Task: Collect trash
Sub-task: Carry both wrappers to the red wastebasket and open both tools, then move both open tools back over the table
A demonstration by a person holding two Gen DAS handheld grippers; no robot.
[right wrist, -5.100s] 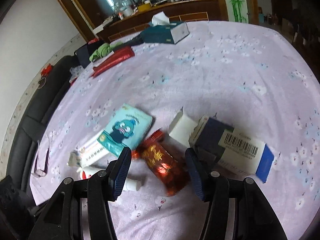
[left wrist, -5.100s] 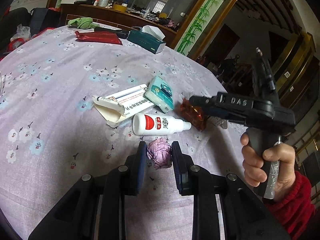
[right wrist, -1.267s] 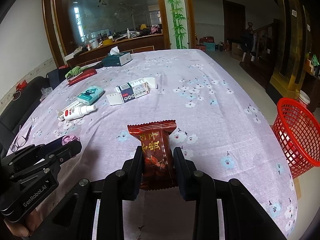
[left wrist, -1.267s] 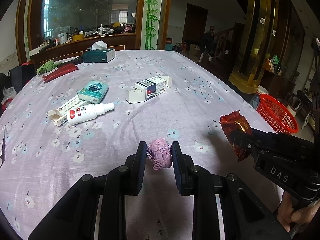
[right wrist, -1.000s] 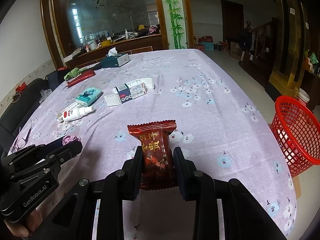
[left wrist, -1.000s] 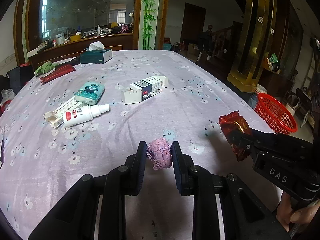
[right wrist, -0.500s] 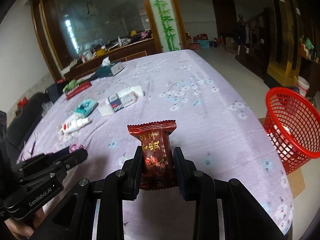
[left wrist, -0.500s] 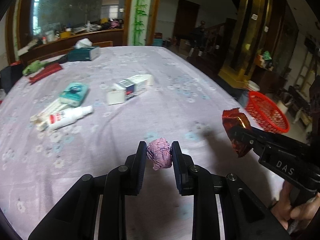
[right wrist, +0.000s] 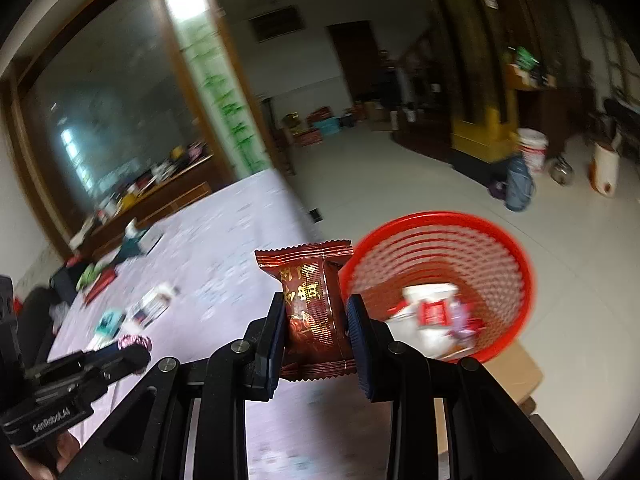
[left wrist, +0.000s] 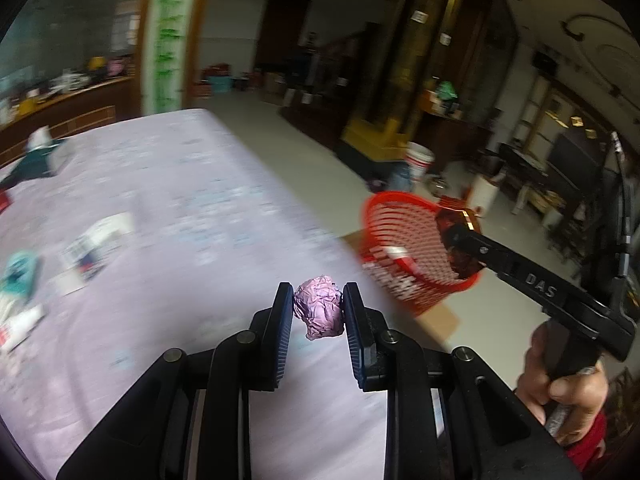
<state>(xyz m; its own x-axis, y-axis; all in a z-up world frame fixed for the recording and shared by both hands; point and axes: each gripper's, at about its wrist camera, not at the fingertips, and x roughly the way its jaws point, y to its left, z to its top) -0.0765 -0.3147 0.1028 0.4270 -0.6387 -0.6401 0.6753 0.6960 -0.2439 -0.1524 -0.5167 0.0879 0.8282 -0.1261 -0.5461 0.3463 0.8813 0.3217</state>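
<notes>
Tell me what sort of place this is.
Probably a lived-in home's large main room: a table under a floral purple cloth, a long wooden sideboard crowded with household items, and a red trash basket on a pale tiled floor.

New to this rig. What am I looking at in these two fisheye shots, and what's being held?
No robot arm here: a person holds a two-finger gripper in each hand, and each gripper carries a fisheye camera that looks forward along its fingers.

In the left wrist view, the left gripper is clamped on a crumpled pink paper ball. The right gripper's handle and the hand on it show at the right.

In the right wrist view, the right gripper is clamped on a dark red snack wrapper, in front of a red mesh basket on the floor that already holds some trash.

Behind them is a table with a lilac flowered cloth. The boxes and packets on it are too blurred to name.
</notes>
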